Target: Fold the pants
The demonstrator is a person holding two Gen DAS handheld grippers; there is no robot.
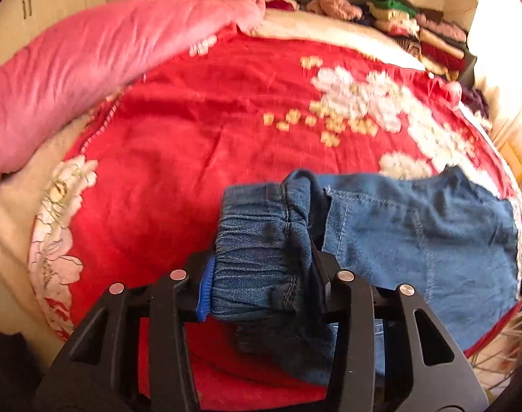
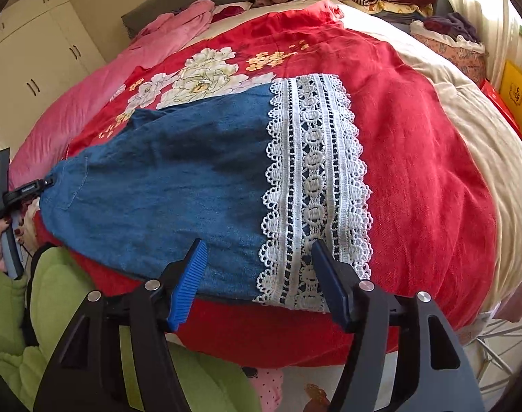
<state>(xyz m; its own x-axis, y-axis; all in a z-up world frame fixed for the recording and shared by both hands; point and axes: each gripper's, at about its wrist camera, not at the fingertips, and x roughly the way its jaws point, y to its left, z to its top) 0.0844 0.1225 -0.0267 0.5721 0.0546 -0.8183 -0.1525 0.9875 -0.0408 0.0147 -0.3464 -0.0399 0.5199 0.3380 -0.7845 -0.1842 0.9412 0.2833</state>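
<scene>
Blue denim pants [image 2: 164, 185] with a white lace hem [image 2: 315, 185] lie on a red floral blanket [image 2: 415, 158] at the bed's near edge. In the left wrist view my left gripper [image 1: 261, 271] is shut on the elastic waistband [image 1: 257, 257], which is bunched and lifted; the rest of the pants [image 1: 415, 240] spread to the right. My right gripper [image 2: 257, 274] is open, its blue-padded fingers [image 2: 188, 278] straddling the near edge of the leg just left of the lace, not closed on it. The left gripper also shows at the far left of the right wrist view [image 2: 23, 192].
A pink quilt [image 1: 82, 68] lies along the bed's left side. Folded clothes [image 1: 429, 34] are stacked at the far right corner. White cupboards [image 2: 30, 58] stand to the left. A yellow and red box [image 2: 511, 96] sits on the right. My green sleeve [image 2: 54, 309] is at lower left.
</scene>
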